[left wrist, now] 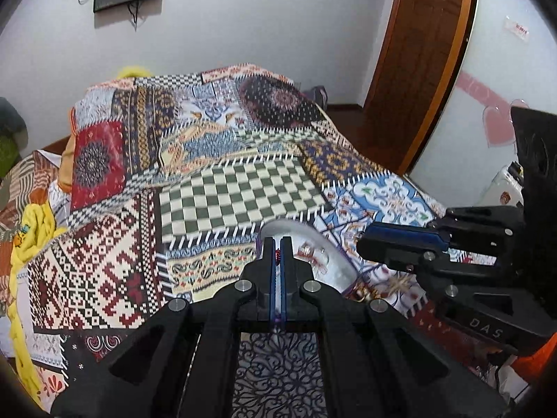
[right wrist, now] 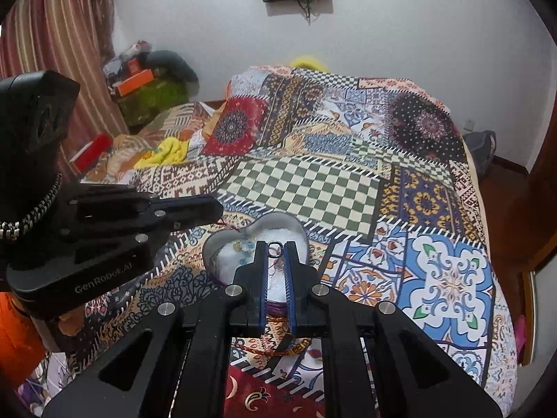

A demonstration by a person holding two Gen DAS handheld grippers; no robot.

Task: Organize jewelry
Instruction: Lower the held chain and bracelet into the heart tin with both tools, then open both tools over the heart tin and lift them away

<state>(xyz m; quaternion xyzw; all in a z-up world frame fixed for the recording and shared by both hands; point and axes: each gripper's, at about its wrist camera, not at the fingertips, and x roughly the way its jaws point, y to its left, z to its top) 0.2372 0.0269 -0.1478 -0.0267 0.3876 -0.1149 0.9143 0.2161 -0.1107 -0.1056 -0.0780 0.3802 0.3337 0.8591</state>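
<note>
Both ends of a thin red cord were pinched: left hand-held gripper point(left wrist: 277, 256) and right hand-held gripper point(right wrist: 276, 249) closed on it above the heart-shaped tin point(right wrist: 294, 227) on the bed point(right wrist: 306, 184). Light, limp, tangle-prone, it seemingly wanted gripping near its metal ring point(right wrist: 274, 245).

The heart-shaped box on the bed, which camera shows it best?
The right wrist view. There the heart-shaped box shows its lobed outline, metal rim and white lining, with the right gripper over it. In the left wrist view the box looks like a plain curved white shape, partly hidden behind the left gripper.
</note>
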